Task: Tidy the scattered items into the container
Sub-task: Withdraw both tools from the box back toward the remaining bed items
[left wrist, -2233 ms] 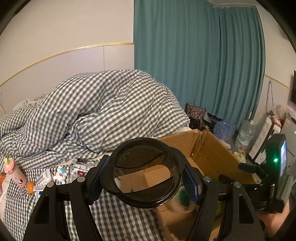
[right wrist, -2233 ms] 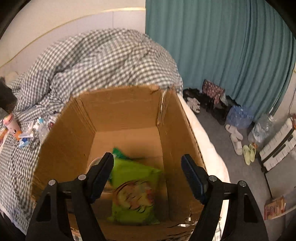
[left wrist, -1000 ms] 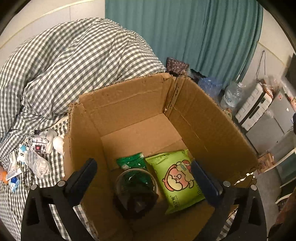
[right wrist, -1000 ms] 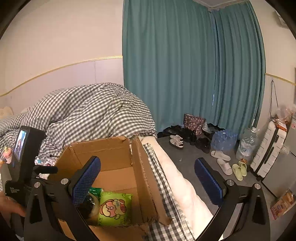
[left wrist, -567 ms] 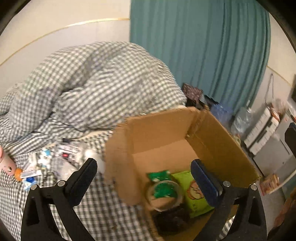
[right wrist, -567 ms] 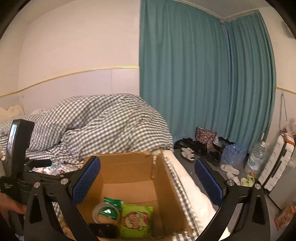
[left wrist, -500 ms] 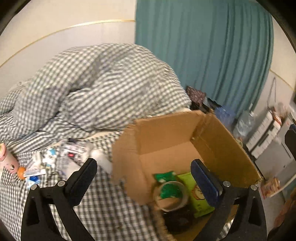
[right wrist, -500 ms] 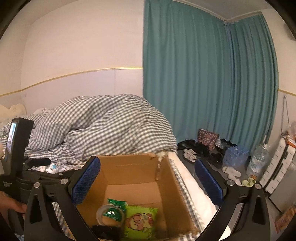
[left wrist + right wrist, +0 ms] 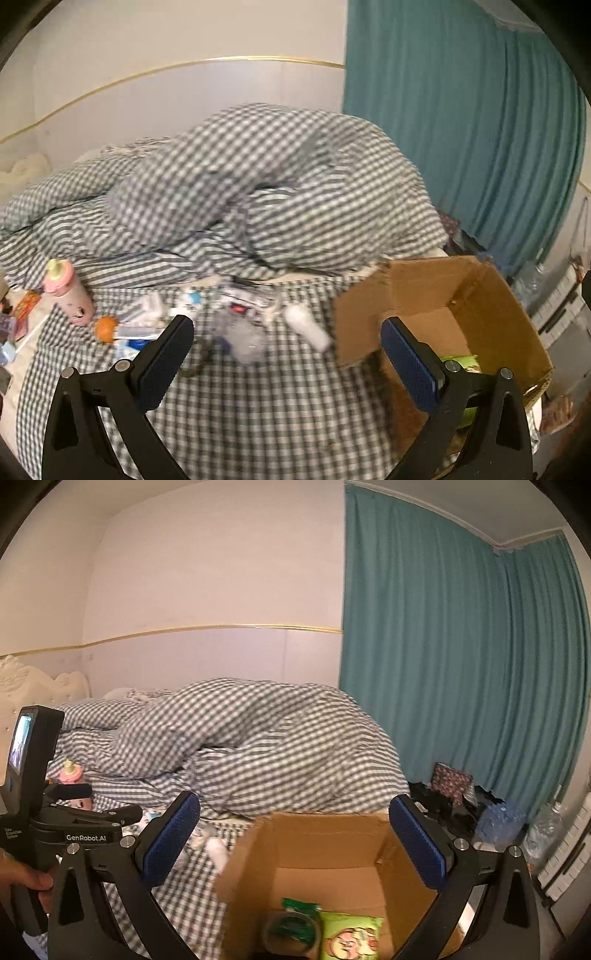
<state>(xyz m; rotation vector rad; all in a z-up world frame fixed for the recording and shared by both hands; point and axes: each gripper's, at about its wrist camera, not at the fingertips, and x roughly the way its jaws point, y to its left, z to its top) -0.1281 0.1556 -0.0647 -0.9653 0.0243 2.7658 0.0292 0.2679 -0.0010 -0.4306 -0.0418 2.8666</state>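
Note:
An open cardboard box [image 9: 480, 295] [image 9: 332, 834] stands on the checked bed at the right. Inside lie a green snack bag [image 9: 351, 938], a round lidded tub [image 9: 291, 928] and a small green packet [image 9: 301, 904]. Scattered items lie left of the box: a pink bottle [image 9: 68, 291], an orange ball [image 9: 105, 328], a white roll [image 9: 306, 326], a clear wrapper [image 9: 243, 339] and small packets [image 9: 240, 301]. My left gripper [image 9: 288, 354] is open and empty above the scattered items. My right gripper [image 9: 295, 840] is open and empty over the box's near-left corner.
A heaped checked duvet [image 9: 266, 192] fills the back of the bed. Teal curtains [image 9: 461, 683] hang at the right. Bags, shoes and water bottles [image 9: 502, 823] crowd the floor beyond the box. A hand [image 9: 26, 878] holds the left gripper's handle at the far left.
The round tub left my left gripper and now lies in the box. My left gripper has opened and swung left from the box to the scattered items. The right gripper rose and stayed open.

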